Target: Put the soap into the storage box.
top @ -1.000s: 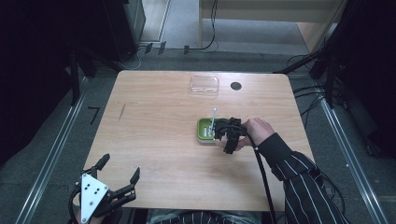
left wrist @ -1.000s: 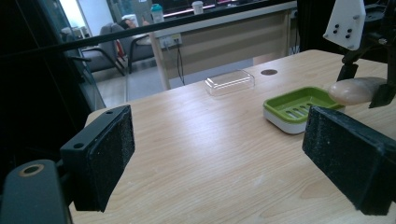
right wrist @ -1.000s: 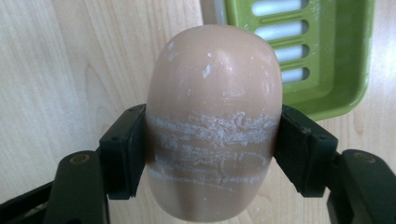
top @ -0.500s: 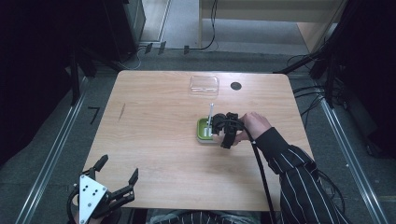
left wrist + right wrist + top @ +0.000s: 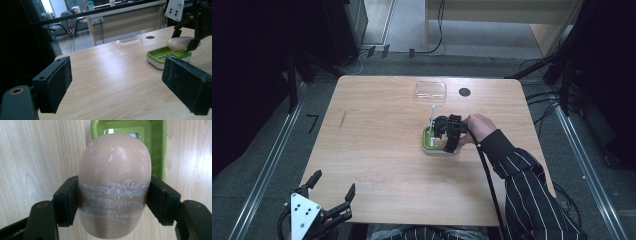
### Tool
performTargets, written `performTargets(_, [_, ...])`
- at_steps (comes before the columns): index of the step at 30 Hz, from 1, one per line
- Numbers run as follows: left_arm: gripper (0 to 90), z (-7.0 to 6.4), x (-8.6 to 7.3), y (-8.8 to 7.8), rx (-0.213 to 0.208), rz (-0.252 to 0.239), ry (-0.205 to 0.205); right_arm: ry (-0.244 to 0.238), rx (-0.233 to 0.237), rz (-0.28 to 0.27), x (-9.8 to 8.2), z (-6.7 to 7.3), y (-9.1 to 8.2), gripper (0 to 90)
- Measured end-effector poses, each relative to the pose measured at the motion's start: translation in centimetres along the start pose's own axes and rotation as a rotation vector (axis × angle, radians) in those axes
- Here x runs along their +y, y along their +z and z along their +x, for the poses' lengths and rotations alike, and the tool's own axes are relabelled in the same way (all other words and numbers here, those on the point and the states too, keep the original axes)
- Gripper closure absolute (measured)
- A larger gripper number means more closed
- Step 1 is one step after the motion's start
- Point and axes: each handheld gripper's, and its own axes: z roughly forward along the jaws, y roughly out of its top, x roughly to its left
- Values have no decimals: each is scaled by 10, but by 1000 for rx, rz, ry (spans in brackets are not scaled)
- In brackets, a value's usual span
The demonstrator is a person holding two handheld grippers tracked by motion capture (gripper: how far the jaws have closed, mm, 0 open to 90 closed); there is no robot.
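A tan oval bar of soap (image 5: 114, 185) with white scuff marks is clamped between the jaws of my right gripper (image 5: 113, 202), which is shut on it. The soap (image 5: 180, 43) hangs just above a green soap dish (image 5: 162, 53) on a white base. From above, the right gripper (image 5: 446, 134) covers the green dish (image 5: 427, 138) right of the table's middle. My left gripper (image 5: 331, 192) stands open at the table's near left edge; its two padded jaws are wide apart with nothing between them.
A clear plastic lid (image 5: 431, 90) lies near the far edge, with a round black hole (image 5: 464, 92) in the tabletop beside it. The right gripper's black cable (image 5: 487, 185) trails back along the striped sleeve. Metal rails run along the floor on both sides.
The right gripper with the soap has shifted slightly left over the green dish. The left gripper has stayed at the near left edge.
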Motion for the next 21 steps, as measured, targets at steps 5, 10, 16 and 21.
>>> performTargets(5, [96, 1, -1, -3, 10, 4, -5, -5, -1, -3, 3, -6, 3, 326])
performTargets(10, [96, 1, -1, -4, 13, 4, -6, -1, 5, 12, 4, -9, 6, 326])
performTargets(16, [96, 2, -1, -5, 18, 3, -10, 6, 3, 11, 5, -13, 9, 326])
performTargets(21, [96, 1, -1, -5, 18, 3, -8, -3, -9, 6, 7, -15, 8, 326])
